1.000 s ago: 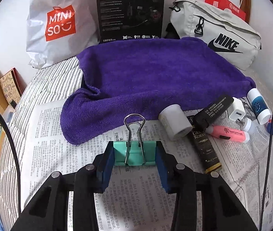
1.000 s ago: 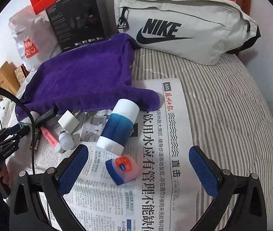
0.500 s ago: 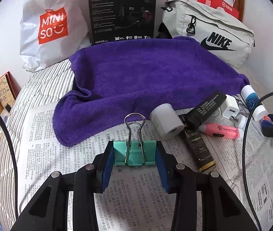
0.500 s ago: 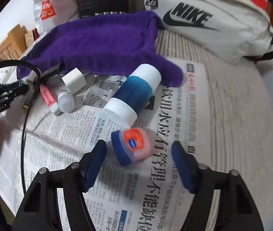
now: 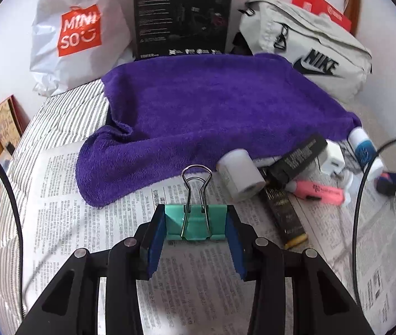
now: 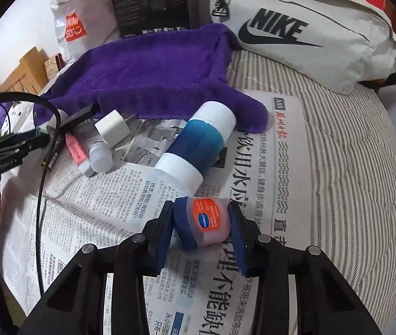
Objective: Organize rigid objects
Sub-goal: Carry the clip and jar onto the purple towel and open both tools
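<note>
I'm seeing a purple towel [image 5: 212, 106] lying across a newspaper [image 5: 92, 223] on the striped bed [image 6: 351, 167]. Behind it, a white Miniso bag [image 5: 78, 36], a black box [image 5: 182, 14] and a grey Nike bag [image 6: 309, 28] are leaning against the wall.

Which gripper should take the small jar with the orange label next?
Right. The right gripper already has the small jar between its closing pads, on the newspaper. The left gripper is occupied, clamped on the teal binder clip.

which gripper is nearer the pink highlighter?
Left. The left gripper, clamping the teal binder clip, sits near the pink highlighter; the right gripper is farther, closing around the small jar.
</note>
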The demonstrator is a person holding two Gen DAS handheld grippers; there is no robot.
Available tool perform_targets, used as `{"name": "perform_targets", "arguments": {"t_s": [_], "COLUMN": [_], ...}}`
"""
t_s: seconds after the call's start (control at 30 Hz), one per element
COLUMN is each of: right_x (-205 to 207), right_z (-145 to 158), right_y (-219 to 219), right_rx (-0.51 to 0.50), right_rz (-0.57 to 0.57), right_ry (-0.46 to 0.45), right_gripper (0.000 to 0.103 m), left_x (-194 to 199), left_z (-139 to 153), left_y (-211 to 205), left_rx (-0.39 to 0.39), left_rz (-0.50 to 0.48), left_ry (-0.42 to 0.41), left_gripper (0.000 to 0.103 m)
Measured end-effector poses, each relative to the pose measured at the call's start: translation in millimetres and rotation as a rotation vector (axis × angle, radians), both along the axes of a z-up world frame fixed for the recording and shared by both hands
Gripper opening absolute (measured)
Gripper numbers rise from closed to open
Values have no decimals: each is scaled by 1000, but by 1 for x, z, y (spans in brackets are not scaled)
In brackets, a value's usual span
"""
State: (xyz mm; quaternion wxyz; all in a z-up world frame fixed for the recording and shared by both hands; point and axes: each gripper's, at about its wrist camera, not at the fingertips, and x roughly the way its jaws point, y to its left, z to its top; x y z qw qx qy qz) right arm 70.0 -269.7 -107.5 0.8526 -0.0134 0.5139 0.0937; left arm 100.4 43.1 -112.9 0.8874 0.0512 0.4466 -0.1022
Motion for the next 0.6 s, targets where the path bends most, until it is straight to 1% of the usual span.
{"name": "perform_targets", "arguments": {"t_s": [0.07,0.17,0.27,0.37,0.43,0.6], "right_x": [-1,-6,-11,-13,-15,-11], "right_z": [4,11,17,21,27,35], "right_y": [-2,-1,1,4,7,16], "right_rx": [-4,-21,-15,4,16,42], "right_rz": [-3,7,13,19,24,50], "right_ry": [14,5,-5,-15,-43,-71], "right_gripper": [39,39,38,38,38,38], "left_x": [-3,-9,-15,-21,-26,-34], "left_z": [1,2,6,10,16,30], "left_y": [-1,-2,-1,5,9,18], "left_rx": [3,1,-6,-30,-29,-14], "left_rz": [-1,-7,-2,1,8,28], "left_ry": [12,25,36,35,24,1], "left_gripper": [39,39,39,39,39,39]}}
